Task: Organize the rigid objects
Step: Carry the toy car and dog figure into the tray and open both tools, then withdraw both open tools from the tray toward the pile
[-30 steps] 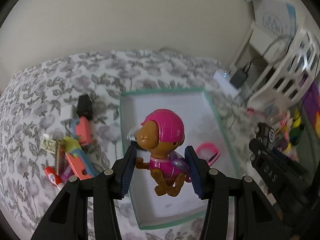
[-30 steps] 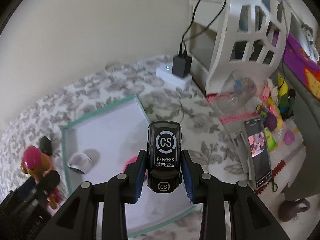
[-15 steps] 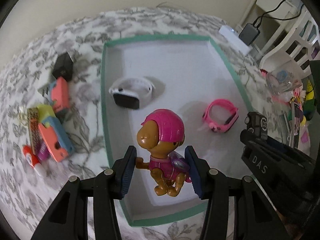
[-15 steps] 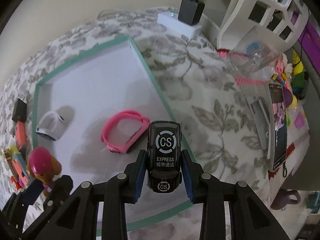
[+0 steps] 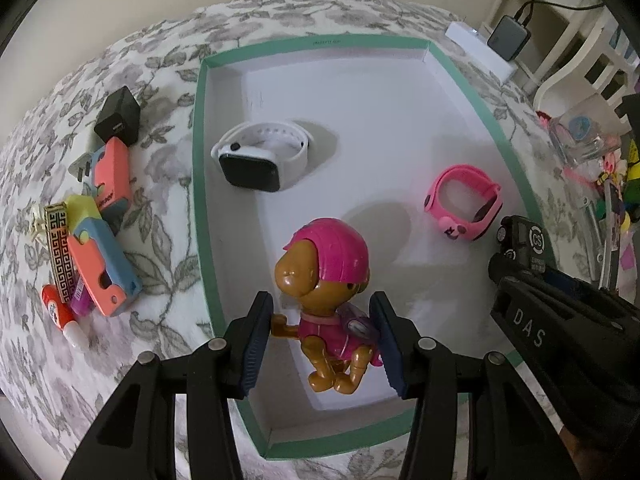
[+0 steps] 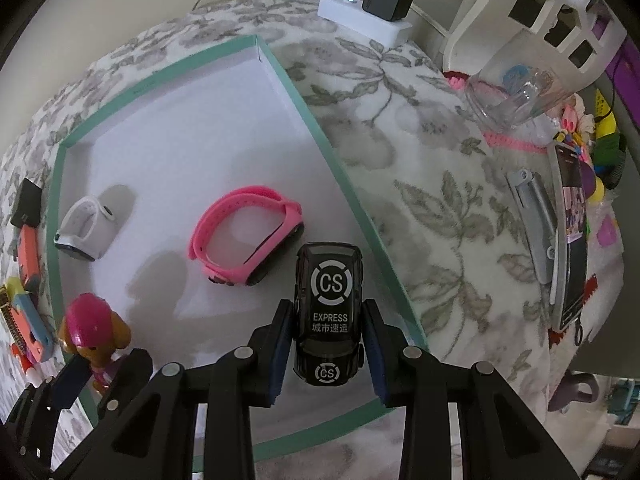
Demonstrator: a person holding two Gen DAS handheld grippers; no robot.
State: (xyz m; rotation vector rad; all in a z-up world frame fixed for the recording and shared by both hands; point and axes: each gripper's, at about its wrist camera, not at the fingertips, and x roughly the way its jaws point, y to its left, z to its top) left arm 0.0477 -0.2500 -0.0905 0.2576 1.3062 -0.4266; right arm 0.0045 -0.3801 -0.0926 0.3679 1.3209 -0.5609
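My left tool [image 5: 322, 334] grips the dog figure [image 5: 326, 296]; my right tool [image 6: 328, 354] grips the black toy car [image 6: 329, 312]. Both hang over the green-rimmed box [image 5: 476, 92], watches ahead.

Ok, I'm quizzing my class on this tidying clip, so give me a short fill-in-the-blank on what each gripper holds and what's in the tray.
1. The left gripper is shut on a dog figure wearing a ____ helmet.
2. The right gripper is shut on a black toy ____.
3. Inside the tray lie a pink watch and a ____ watch.
4. The black charger lies ____ the tray.

Missing words: pink; car; white; outside
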